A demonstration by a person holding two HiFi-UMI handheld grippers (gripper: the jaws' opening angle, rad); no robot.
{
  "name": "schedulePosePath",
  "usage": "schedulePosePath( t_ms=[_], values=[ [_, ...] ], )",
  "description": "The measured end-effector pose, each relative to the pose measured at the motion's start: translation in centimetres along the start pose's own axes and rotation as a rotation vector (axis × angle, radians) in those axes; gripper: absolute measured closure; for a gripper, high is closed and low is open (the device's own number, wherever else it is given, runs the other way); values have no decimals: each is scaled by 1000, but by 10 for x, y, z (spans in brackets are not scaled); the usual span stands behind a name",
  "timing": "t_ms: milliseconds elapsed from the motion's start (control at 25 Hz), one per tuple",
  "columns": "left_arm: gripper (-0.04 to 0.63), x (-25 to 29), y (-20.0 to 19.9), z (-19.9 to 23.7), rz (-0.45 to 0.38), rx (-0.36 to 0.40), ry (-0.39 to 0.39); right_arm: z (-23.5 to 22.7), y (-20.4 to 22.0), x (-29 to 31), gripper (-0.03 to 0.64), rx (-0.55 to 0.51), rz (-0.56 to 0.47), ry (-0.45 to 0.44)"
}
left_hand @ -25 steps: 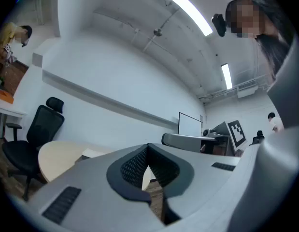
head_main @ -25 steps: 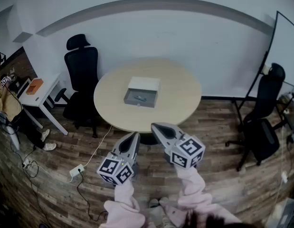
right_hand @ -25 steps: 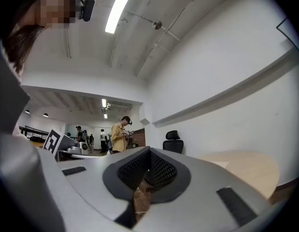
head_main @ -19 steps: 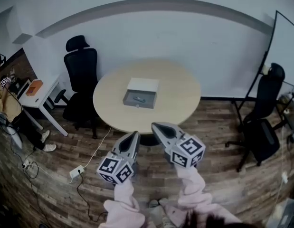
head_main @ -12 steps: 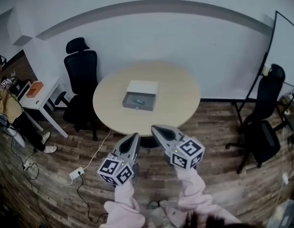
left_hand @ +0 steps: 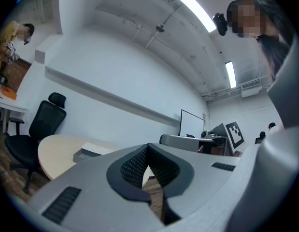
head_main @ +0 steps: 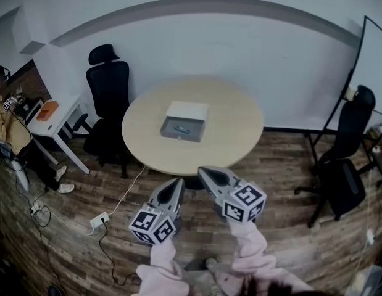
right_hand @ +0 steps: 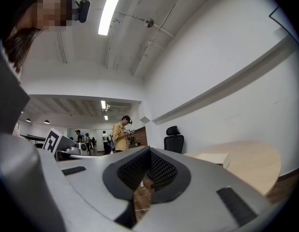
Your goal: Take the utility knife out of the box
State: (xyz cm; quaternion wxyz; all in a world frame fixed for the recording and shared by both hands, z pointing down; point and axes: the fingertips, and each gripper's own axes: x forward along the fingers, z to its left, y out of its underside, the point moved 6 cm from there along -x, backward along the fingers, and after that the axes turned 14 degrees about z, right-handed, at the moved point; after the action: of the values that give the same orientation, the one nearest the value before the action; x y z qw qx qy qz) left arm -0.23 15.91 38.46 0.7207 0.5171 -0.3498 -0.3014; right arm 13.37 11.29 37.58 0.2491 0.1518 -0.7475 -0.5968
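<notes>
A grey open box (head_main: 181, 129) stands in the middle of the round beige table (head_main: 234, 131), its white lid (head_main: 187, 110) lying just behind it. Inside the box lies the utility knife (head_main: 180, 127), small and bluish. Both grippers hang over the wood floor in front of the table, well short of the box. My left gripper (head_main: 176, 183) is shut with nothing in it, and so is my right gripper (head_main: 203, 171). In the left gripper view the shut left gripper (left_hand: 148, 147) points level, with the box (left_hand: 86, 153) far off to its left. The right gripper (right_hand: 149, 150) in its own view has the white lid (right_hand: 212, 157) to its right.
A black office chair (head_main: 108, 82) stands behind the table's left side, another chair (head_main: 345, 159) at the right by a whiteboard stand (head_main: 360, 60). A white side desk (head_main: 52, 119) and a seated person (head_main: 8, 131) are at far left. A power strip (head_main: 99, 219) and cable lie on the floor.
Both grippers sit slightly lower in the head view than a second ago. Their jaws stay shut. The box and the knife have not moved.
</notes>
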Motion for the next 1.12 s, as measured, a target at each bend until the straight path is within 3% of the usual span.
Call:
schedulePosePath(
  t_ms=[440, 1120],
  values=[
    [591, -3, 3, 20, 22, -2, -20, -2, 2, 20, 618, 23, 12, -24],
    [591, 42, -20, 96, 37, 7, 43, -44, -6, 90, 620, 62, 30, 19]
  ],
)
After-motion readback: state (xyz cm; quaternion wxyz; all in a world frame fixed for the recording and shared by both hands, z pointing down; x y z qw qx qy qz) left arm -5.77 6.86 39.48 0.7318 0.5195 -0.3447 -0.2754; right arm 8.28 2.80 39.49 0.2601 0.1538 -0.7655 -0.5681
